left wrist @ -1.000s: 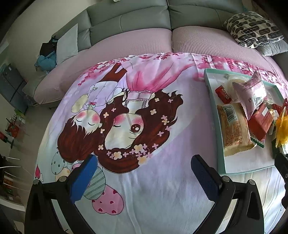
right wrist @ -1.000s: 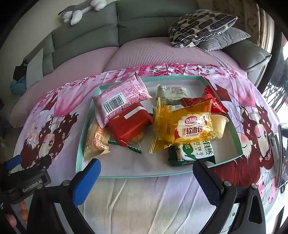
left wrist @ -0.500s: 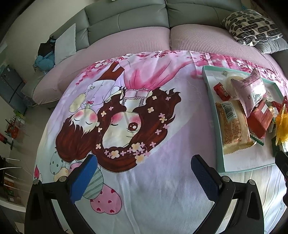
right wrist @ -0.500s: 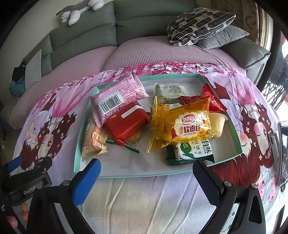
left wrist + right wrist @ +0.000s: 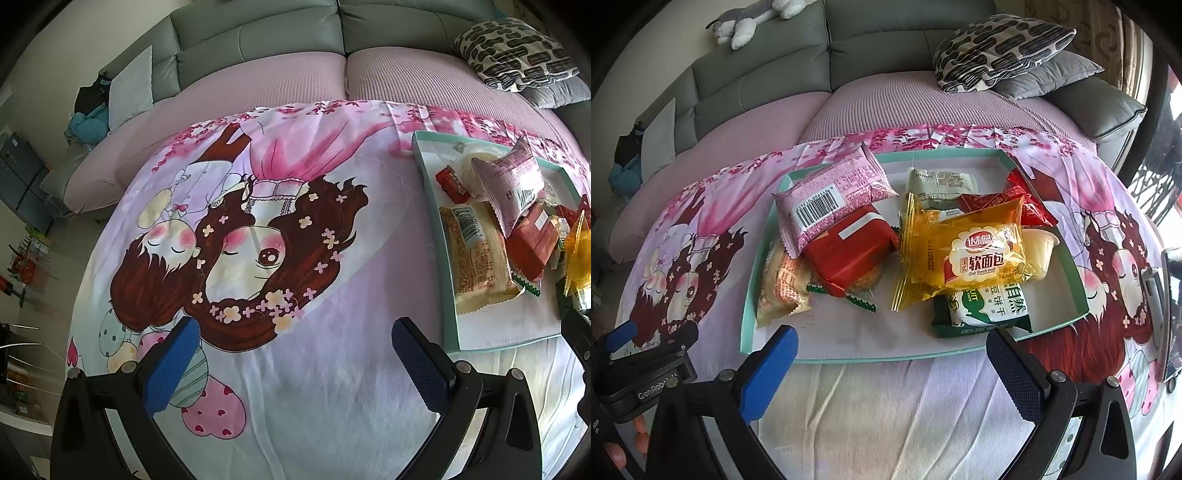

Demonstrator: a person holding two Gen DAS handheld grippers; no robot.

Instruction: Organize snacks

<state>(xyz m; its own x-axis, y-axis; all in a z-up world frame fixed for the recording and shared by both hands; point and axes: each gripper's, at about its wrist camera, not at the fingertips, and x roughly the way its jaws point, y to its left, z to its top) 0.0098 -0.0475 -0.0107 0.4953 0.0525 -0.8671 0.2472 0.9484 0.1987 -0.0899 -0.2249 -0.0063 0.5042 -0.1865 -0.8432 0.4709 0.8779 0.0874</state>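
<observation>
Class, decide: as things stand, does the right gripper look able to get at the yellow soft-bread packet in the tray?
Probably yes. The right gripper is open, facing the tray, and the yellow packet lies on top of the pile with nothing over it.

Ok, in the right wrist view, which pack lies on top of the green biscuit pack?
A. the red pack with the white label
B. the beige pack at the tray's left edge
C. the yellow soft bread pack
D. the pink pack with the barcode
C: the yellow soft bread pack overlaps the upper part of the green biscuit pack on the right side of the tray.
</observation>
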